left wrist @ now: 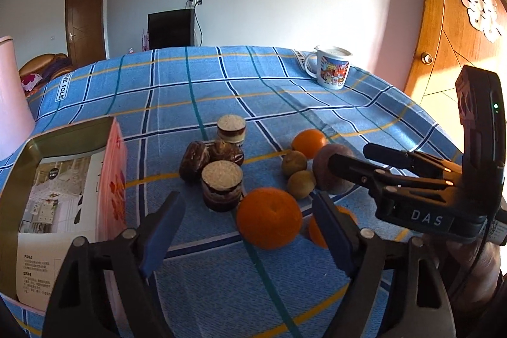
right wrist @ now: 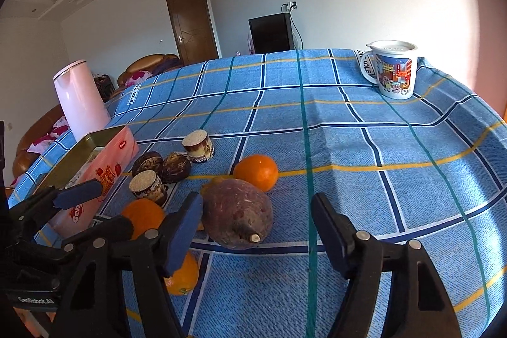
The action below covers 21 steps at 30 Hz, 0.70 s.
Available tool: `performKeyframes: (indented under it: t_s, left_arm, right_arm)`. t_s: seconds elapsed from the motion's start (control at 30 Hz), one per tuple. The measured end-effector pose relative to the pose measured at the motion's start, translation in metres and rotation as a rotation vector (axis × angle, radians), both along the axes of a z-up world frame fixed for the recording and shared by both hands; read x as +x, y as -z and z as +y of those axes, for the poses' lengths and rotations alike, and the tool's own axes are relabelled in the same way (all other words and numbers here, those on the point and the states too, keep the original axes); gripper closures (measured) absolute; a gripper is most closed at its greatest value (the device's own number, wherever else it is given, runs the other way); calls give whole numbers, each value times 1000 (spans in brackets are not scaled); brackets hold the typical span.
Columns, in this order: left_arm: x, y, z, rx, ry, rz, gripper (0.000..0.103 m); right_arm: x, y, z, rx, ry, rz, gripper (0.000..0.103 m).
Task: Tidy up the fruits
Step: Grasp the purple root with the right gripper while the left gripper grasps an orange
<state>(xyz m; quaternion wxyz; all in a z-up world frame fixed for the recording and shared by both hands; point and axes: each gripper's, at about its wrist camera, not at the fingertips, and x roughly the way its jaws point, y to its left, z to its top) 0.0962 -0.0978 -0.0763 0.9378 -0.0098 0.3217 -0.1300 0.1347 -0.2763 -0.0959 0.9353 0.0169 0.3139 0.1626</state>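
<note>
My left gripper point(left wrist: 248, 200) stands open around a big orange point(left wrist: 269, 217) on the blue checked cloth, and its pads point(left wrist: 164, 238) do not press on the fruit. A second orange point(left wrist: 309, 143) lies further back. A third orange point(left wrist: 317, 232) is half hidden behind the right finger. Two small brown-green fruits point(left wrist: 301, 184) sit beside a purple sweet potato point(right wrist: 237, 217). My right gripper point(right wrist: 256, 205) is open with the sweet potato between its fingers, close to the left pad. In the right wrist view the left gripper point(right wrist: 111, 208) reaches in from the left.
An open pink tin point(left wrist: 73, 132) with printed paper inside stands at the left. Several small wrapped cakes point(left wrist: 221, 179) sit between the tin and the fruit. A printed mug point(right wrist: 393, 72) is at the far right corner, and a pink kettle point(right wrist: 79, 97) at the far left edge.
</note>
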Motion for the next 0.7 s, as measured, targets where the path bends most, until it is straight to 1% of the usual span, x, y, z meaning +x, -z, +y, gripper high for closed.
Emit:
performKeyframes:
  t_s: [0.13, 0.17, 0.27, 0.33, 0.37, 0.4, 0.43, 0.5, 0.57, 0.7]
  left_arm:
    - [6, 4, -5, 14, 16, 28, 22]
    - [7, 5, -6, 7, 26, 34, 25]
    - [13, 8, -4, -2, 38, 63, 26]
    - [18, 13, -4, -15, 66, 108, 34]
    - [21, 15, -4, -27, 75, 124, 39]
    - [20, 14, -5, -31, 79, 121, 42]
    - [19, 14, -6, -30, 87, 114, 44]
    - [17, 14, -8, -23, 100, 104, 52]
    - [15, 13, -8, -18, 99, 91, 53]
    - [13, 11, -4, -37, 98, 78, 53]
  right_arm:
    - [4, 3, 9, -24, -61, 32, 31]
    - [6, 4, 10, -23, -77, 49, 31]
    - [14, 8, 9, 11, -104, 99, 32]
    - [16, 10, 8, 34, -123, 120, 36]
    - [16, 11, 9, 45, -143, 128, 43]
    - [16, 13, 10, 56, -164, 137, 49]
    - [15, 13, 10, 55, -166, 132, 49]
    - [12, 12, 11, 46, -168, 121, 49]
    - [8, 11, 12, 41, -170, 100, 49]
    - [1, 8, 10, 35, -154, 43, 49]
